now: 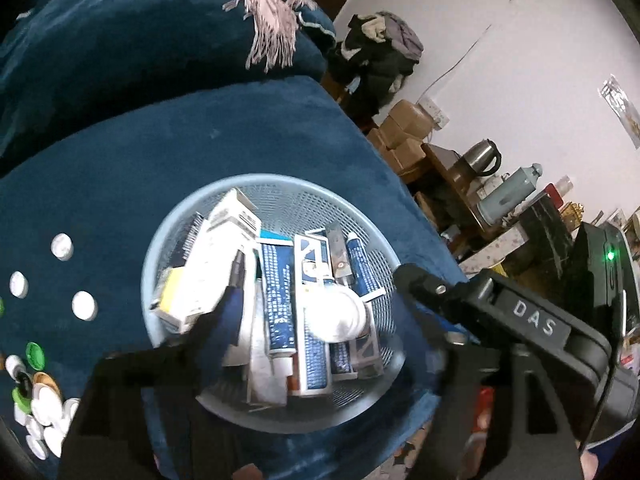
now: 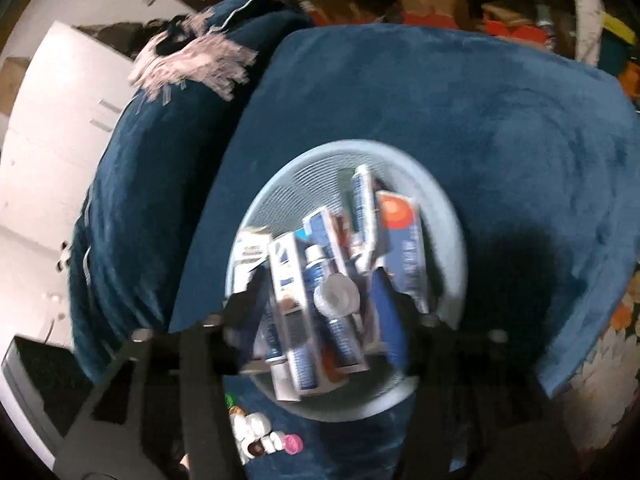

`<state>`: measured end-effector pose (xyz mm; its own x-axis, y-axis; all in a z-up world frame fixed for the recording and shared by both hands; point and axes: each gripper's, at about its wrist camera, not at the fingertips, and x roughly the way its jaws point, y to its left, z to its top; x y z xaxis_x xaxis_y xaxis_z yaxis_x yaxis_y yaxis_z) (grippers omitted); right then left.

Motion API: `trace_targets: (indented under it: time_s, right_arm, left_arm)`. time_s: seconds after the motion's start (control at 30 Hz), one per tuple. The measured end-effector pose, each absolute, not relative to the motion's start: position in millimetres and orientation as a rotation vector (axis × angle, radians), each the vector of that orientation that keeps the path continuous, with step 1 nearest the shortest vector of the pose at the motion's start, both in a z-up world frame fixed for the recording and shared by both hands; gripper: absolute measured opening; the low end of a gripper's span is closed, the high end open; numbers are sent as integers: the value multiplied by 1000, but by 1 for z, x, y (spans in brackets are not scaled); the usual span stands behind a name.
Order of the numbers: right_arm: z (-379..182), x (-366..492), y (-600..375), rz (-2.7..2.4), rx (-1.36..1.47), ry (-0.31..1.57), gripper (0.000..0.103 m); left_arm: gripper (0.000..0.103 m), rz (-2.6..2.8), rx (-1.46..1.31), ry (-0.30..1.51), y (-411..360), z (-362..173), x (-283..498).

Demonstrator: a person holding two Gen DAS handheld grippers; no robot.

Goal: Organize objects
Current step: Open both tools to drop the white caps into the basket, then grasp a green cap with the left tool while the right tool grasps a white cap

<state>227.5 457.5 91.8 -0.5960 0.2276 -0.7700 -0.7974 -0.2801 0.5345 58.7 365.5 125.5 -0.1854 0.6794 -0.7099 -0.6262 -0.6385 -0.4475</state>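
Note:
A light blue mesh basket [image 1: 280,188] sits on a dark blue plush cushion and holds several blue-and-white boxes and tubes [image 1: 280,300] and a white bottle cap [image 1: 340,312]. My left gripper [image 1: 320,272] hovers over the basket, open and empty. The other gripper's black body, marked DAS [image 1: 536,322], shows at the right. In the right wrist view the same basket [image 2: 304,160] lies below my right gripper [image 2: 320,280], open over the boxes and a white cap [image 2: 336,294]. This view is blurred.
Loose white caps [image 1: 62,246] lie on the cushion [image 1: 120,168] left of the basket, with a pile of white and green caps [image 1: 34,400] at the lower left. More caps [image 2: 264,436] lie near the basket. A pink fringed cloth [image 1: 264,12] hangs behind. Cluttered shelves stand at the right.

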Motion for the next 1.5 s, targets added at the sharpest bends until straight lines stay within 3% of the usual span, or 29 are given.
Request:
trace_targets:
  time_s: [0.07, 0.1, 0.13, 0.3, 0.77, 1.2, 1.5]
  right_arm:
    - [98, 227, 454, 1934, -768, 1206, 67]
    - [100, 225, 451, 1941, -782, 1173, 76]
    - [102, 221, 447, 1950, -801, 1147, 84]
    - [106, 207, 434, 1974, -874, 1048, 98]
    - [117, 147, 372, 2125, -1014, 808, 103]
    - [109, 56, 269, 2321, -1250, 398, 103]
    - [66, 10, 242, 2322, -1496, 399, 103]
  left_arm:
    - [94, 1954, -1182, -28, 358, 131, 61]
    - [97, 1969, -1178, -14, 354, 132, 62]
    - [97, 1991, -1169, 5, 348, 134, 62]
    - [98, 2095, -1186, 70, 317, 132, 54]
    - [98, 2302, -1215, 34, 197, 133, 18]
    - [98, 2453, -1302, 37, 99, 111, -10]
    - [98, 2515, -1447, 3, 24, 73, -29]
